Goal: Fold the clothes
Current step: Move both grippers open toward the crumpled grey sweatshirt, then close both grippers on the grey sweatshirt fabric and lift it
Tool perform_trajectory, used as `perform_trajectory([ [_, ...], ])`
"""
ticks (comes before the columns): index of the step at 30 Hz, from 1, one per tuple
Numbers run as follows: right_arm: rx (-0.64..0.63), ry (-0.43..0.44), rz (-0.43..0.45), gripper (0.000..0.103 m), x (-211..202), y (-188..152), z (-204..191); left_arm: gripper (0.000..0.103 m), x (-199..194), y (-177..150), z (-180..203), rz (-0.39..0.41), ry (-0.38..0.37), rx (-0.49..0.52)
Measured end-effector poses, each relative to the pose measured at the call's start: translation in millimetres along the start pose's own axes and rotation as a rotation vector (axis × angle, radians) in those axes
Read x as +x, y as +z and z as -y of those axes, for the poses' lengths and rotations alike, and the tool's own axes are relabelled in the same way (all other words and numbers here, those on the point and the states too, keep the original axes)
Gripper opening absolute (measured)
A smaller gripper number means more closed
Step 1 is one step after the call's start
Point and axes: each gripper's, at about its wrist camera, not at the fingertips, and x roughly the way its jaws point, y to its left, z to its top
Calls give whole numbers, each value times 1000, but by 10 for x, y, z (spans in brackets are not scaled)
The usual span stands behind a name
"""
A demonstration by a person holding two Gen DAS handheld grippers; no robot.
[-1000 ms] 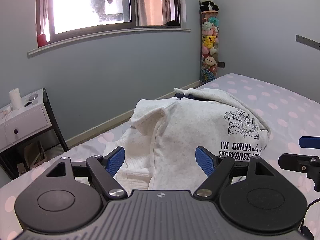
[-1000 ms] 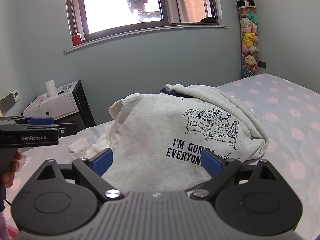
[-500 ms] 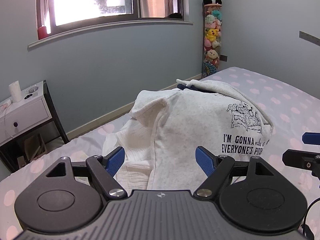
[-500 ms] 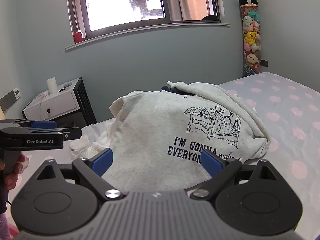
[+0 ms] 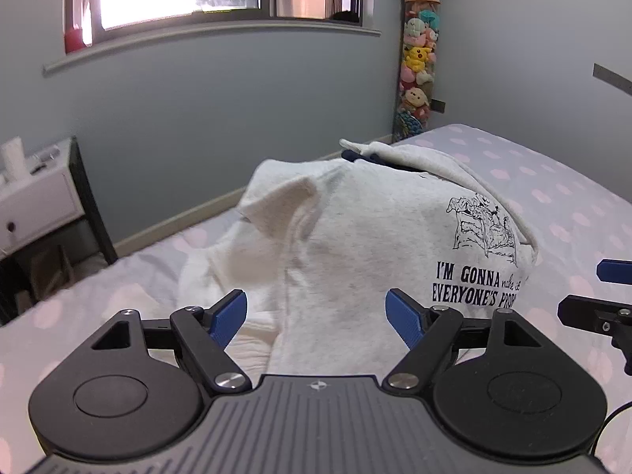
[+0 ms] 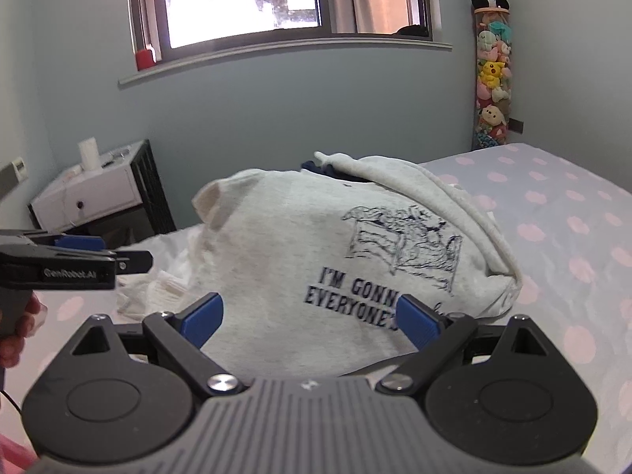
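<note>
Sweatshirt [image 5: 355,237] is heaped unfolded on bed [image 5: 553,181]. Left gripper [image 5: 316,318] and right gripper [image 6: 310,318] are held wide apart, empty; a hem edge is best sought.

Pale blue-grey walls [image 5: 237,118] surround a dark-framed window [image 6: 245,4] glowing with bright daylight. A white bedside cabinet [image 6: 91,197] stands left; a tall clear tube of plush toys [image 5: 418,63] fills the corner beside the pink-dotted lilac bed [image 5: 553,181].

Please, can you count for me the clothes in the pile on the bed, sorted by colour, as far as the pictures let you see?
Light grey: 1, the grey sweatshirt with dark printed text
White or cream: 1, the white ribbed garment beside and under it
Dark navy: 1, the navy garment that only peeks out at the top
Total: 3 visible; more may be hidden under the pile.
</note>
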Motion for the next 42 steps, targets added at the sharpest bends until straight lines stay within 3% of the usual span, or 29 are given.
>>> perform_trajectory([
  [15, 7, -127, -112, 94, 1086, 60, 944, 75, 1112, 346, -166, -10, -30, -24],
  [20, 65, -176, -139, 93, 1401, 11, 1331, 54, 1348, 464, -148, -8, -58, -9],
  [24, 95, -160, -139, 87, 1611, 24, 1525, 29, 1443, 561, -93, 5, -75, 19],
  [27, 130, -104, -154, 65, 1768, 25, 1551, 14, 1456, 611, -32, 13, -72, 42],
  [29, 155, -77, -167, 26, 1852, 23, 1554, 11, 1427, 634, -19, 21, -69, 48],
  [31, 139, -149, -164, 2, 1830, 32, 1507, 9, 1348, 662, -9, 38, -69, 49],
  [35, 166, -204, -68, 2, 1487, 119, 1530, 8, 1078, 780, 61, 98, -81, 66],
  [42, 159, -281, 95, 1, 656, 368, 1442, 7, 217, 1097, 392, 261, -159, 120],
])
